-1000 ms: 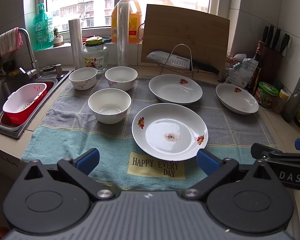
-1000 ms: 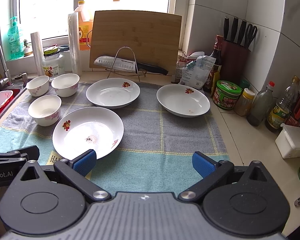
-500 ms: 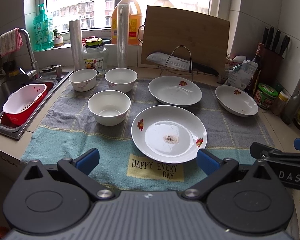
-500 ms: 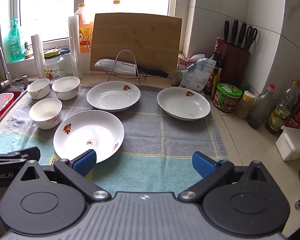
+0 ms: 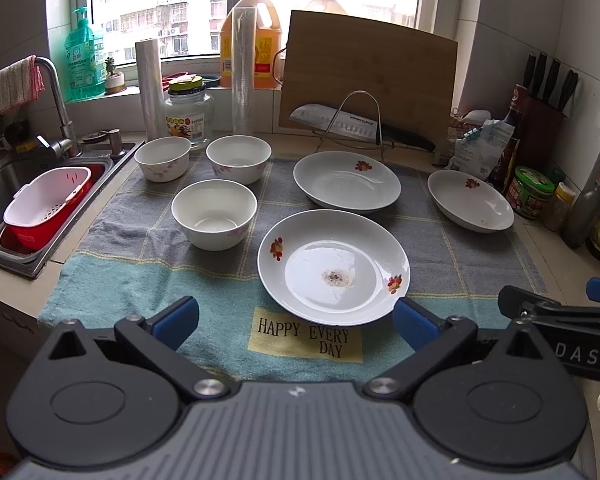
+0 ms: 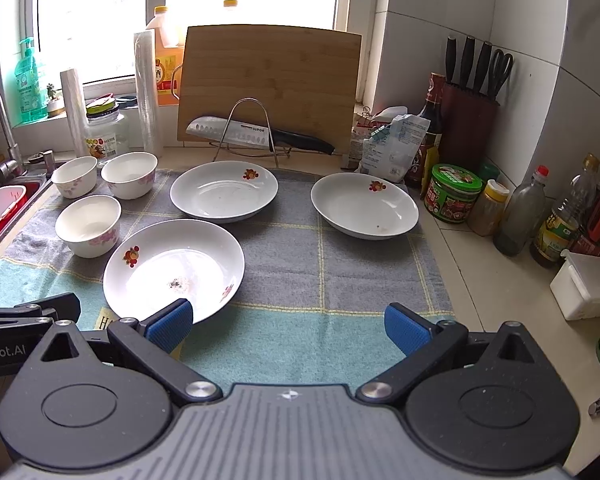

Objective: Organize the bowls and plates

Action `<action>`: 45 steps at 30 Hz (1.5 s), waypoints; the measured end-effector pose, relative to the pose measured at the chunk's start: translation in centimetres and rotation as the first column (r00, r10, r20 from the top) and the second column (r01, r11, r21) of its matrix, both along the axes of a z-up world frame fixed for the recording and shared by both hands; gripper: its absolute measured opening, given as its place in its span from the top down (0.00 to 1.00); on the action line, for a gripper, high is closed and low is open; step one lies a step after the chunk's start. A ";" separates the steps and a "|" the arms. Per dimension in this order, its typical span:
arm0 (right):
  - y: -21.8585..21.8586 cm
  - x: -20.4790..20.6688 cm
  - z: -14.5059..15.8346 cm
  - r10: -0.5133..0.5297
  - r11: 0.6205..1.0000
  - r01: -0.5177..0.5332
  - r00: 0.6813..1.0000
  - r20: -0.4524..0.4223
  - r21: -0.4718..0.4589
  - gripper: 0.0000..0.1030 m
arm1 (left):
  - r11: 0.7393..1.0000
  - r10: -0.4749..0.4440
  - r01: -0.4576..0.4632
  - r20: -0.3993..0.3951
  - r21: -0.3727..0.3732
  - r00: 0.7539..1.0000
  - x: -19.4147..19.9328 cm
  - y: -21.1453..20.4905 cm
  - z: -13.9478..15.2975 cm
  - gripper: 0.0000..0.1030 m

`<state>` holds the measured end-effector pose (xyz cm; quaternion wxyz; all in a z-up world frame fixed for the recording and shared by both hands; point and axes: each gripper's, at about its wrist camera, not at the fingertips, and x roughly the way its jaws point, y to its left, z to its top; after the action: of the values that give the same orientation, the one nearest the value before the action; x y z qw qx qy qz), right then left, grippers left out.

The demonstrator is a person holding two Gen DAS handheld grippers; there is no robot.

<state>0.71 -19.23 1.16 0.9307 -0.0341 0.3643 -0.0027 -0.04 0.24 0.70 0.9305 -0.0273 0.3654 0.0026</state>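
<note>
**Both grippers parted above towel edge**

The left gripper (image 5: 296, 320) and right gripper (image 6: 288, 326) hover with fingers spread wide, holding nothing. On the grey-and-teal checked towel (image 5: 140, 264) covering the table sit three white ceramic bowls (image 5: 214, 220) at left and three white floral-print plates (image 6: 224, 191). The nearest soiled plate (image 5: 334, 266) apparently lies just ahead of the left gripper.

Both cameras eased back slightly; soiled plate (image 5: 334, 267) sits farther up frame.
</note>
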 end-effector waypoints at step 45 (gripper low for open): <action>0.2 1.9 -1.0 0.067 0.998 -0.066 0.997 0.033 -0.008 0.00 | 0.999 -0.031 0.031 0.023 -0.014 0.999 2.3 0.1 -0.6 0.01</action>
<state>2.57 -19.01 0.15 0.9360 -0.0494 0.3476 0.0264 2.30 0.36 0.09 0.9343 -0.0286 0.3550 -0.0148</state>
